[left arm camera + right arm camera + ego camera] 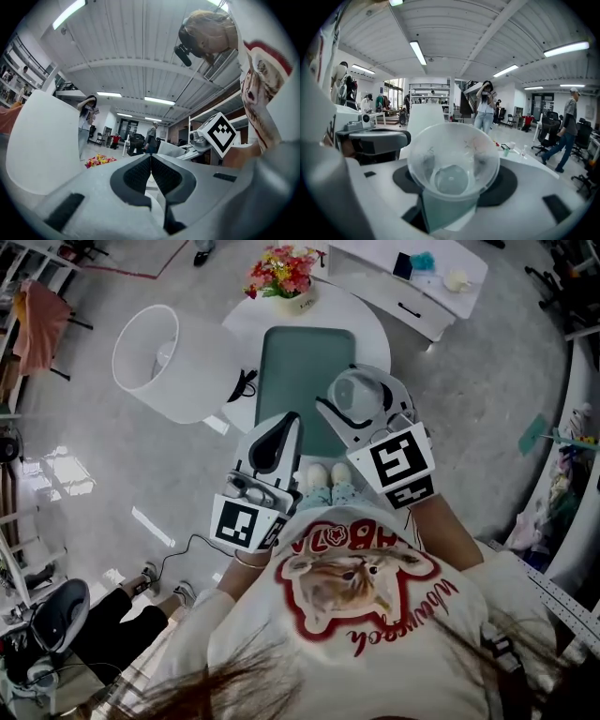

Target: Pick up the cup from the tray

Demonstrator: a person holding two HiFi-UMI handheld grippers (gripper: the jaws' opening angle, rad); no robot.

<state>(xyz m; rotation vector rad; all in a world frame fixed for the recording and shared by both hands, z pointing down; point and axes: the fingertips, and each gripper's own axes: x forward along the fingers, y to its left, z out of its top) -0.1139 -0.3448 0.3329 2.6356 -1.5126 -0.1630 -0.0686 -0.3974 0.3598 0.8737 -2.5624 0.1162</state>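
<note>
Your right gripper (454, 183) is clamped on the clear cup (359, 392), with a pad against each side of it. The cup is tipped over. Its long axis runs along the jaws, with the open mouth facing back at the gripper's camera and the base pointing away into the room. In the head view the cup sits between the jaws, over the near right part of the green tray (298, 357) on the round white table (361, 315). Your left gripper (151, 161) is just beside it, its jaws pressed together with nothing between them.
</note>
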